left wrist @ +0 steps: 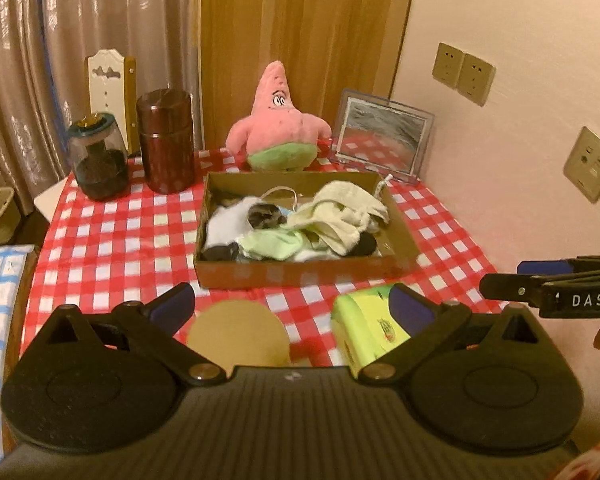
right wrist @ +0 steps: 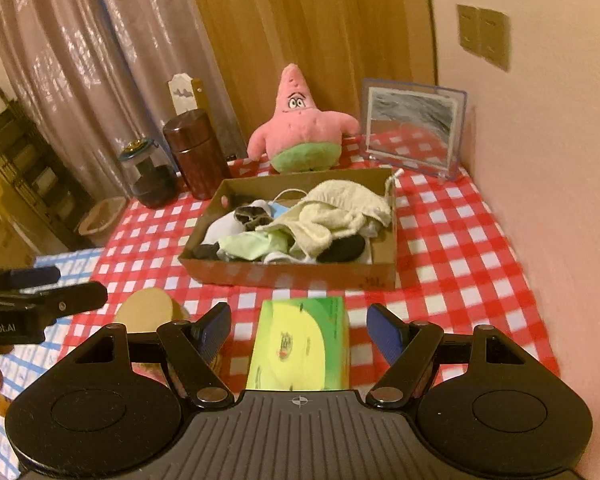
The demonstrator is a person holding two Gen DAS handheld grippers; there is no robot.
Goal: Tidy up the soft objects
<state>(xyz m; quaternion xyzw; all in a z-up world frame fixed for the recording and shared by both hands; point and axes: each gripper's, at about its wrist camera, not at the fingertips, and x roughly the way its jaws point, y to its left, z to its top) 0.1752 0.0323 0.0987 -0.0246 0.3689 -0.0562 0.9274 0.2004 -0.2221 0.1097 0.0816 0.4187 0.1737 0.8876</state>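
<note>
A shallow cardboard box (left wrist: 300,272) (right wrist: 292,276) sits mid-table, filled with soft items: a cream towel (left wrist: 340,212) (right wrist: 340,212), a pale green cloth (left wrist: 276,244) (right wrist: 252,246), white and dark socks (left wrist: 228,220) (right wrist: 220,232). A pink star plush (left wrist: 278,124) (right wrist: 300,124) stands upright behind the box. A green-yellow tissue pack (left wrist: 364,320) (right wrist: 300,344) lies in front of the box. My left gripper (left wrist: 292,304) is open and empty above the table's near edge. My right gripper (right wrist: 300,330) is open, its fingers either side of the tissue pack, raised above it.
A round tan lid (left wrist: 238,336) (right wrist: 148,306) lies near the front. A brown canister (left wrist: 166,146) (right wrist: 196,152) and a dark glass jar (left wrist: 98,160) (right wrist: 150,176) stand at back left. A framed picture (left wrist: 384,140) (right wrist: 414,128) leans at back right. Wall close on the right.
</note>
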